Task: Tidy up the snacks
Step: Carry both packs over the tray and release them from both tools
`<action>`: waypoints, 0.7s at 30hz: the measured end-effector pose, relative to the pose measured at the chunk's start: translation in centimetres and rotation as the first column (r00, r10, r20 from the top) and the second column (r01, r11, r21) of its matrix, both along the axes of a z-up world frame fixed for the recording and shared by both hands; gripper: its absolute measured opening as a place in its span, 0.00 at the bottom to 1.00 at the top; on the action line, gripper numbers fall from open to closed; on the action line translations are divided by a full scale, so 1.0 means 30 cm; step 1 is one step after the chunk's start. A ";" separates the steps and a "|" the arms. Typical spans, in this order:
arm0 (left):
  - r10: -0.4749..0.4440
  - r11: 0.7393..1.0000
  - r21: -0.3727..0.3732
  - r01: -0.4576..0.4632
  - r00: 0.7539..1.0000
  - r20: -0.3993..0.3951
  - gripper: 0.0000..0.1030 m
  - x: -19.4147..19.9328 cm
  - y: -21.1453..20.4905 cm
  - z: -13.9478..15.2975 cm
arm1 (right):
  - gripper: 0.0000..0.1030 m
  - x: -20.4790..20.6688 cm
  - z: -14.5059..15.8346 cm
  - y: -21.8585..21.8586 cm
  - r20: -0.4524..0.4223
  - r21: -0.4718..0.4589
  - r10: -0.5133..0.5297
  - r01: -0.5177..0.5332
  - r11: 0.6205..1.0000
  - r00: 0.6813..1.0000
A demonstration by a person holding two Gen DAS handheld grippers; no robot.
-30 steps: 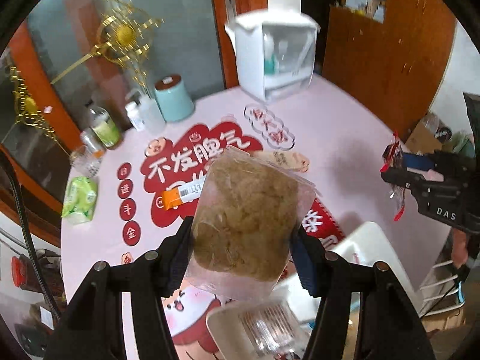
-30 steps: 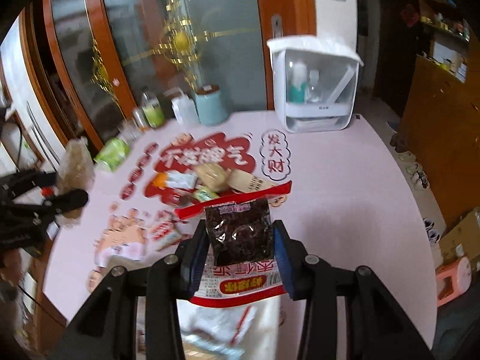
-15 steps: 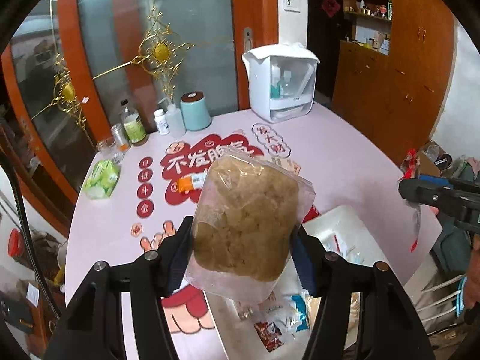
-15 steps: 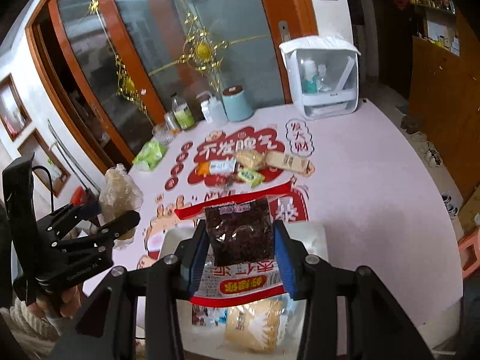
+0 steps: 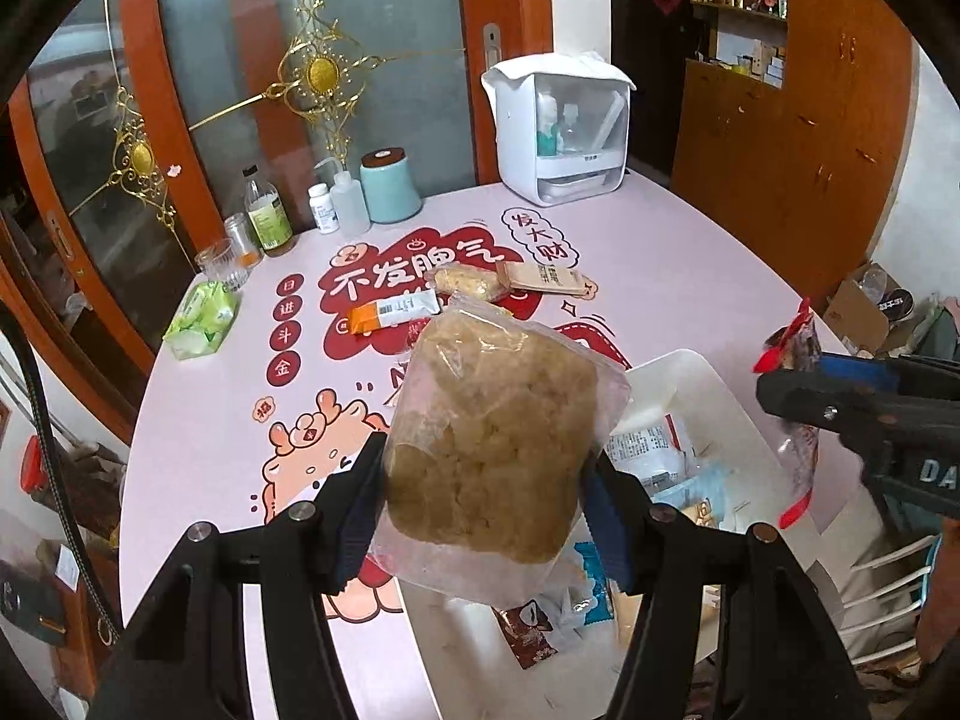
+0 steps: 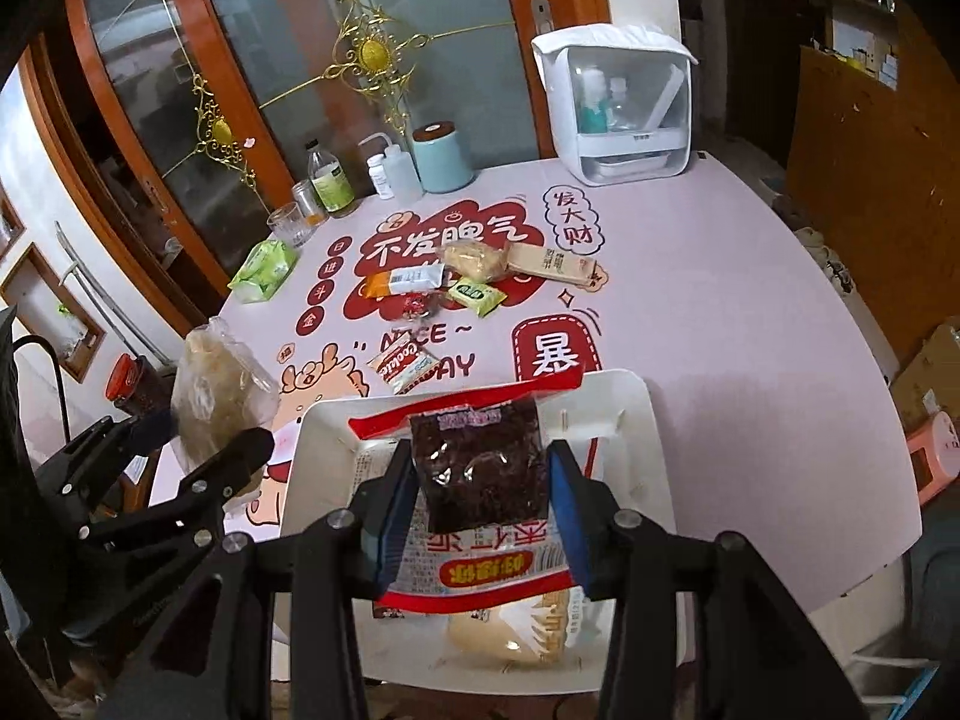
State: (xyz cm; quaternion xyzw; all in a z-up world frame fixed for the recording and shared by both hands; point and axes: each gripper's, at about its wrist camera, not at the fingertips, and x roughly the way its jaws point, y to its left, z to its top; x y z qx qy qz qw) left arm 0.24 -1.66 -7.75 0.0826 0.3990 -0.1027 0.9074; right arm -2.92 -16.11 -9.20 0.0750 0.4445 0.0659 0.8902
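My left gripper [image 5: 483, 513] is shut on a clear bag of tan flaky snack [image 5: 492, 450] and holds it above the near left edge of a white bin [image 5: 678, 378]. My right gripper [image 6: 480, 519] is shut on a red and white packet of dark dried fruit [image 6: 480, 474] and holds it over the white bin [image 6: 636, 414], which has several packets inside. Loose snacks lie mid-table: an orange and white bar [image 6: 405, 282], a green packet [image 6: 477, 294], a cookie packet [image 6: 405, 366] and a brown packet [image 6: 552, 264].
The round pink table [image 6: 720, 312] has a white dispenser [image 6: 618, 108], a teal canister [image 6: 441, 159], bottles [image 6: 330, 180] and a glass [image 6: 288, 225] along its far edge. A green tissue pack [image 6: 264, 270] lies at the left. A glass door stands behind.
Both grippers have pulled back and up from the table with their packets. The white bin has come into fuller view beneath them.
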 end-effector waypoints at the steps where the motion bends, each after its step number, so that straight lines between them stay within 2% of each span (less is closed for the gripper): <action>1: -0.002 1.000 0.000 0.002 1.000 -0.001 0.58 0.003 0.000 0.000 | 0.44 0.002 -0.004 0.005 -0.006 -0.003 0.003 -0.003 1.000 1.000; 9: 0.009 1.000 0.000 -0.009 0.998 -0.063 0.61 0.010 0.008 -0.042 | 0.45 0.010 -0.020 0.031 -0.040 -0.005 0.009 -0.010 1.000 0.999; 10: 0.010 1.000 0.000 -0.010 0.998 -0.066 0.67 0.010 0.012 -0.043 | 0.46 0.009 -0.018 0.034 -0.037 -0.009 0.008 -0.008 1.000 0.999; 11: 0.008 1.000 0.000 -0.009 0.998 -0.066 0.79 0.011 0.014 -0.043 | 0.46 0.010 -0.017 0.036 -0.037 -0.010 0.008 -0.008 1.000 0.999; 13: 0.005 1.000 -0.002 -0.005 0.998 -0.060 0.90 0.005 0.014 -0.039 | 0.46 0.012 -0.018 0.042 -0.041 -0.009 0.010 -0.011 1.000 0.999; 21: -0.026 0.999 0.019 0.027 0.998 -0.062 0.92 -0.005 0.001 -0.044 | 0.46 0.008 -0.012 0.059 -0.033 -0.011 0.020 -0.021 1.000 0.999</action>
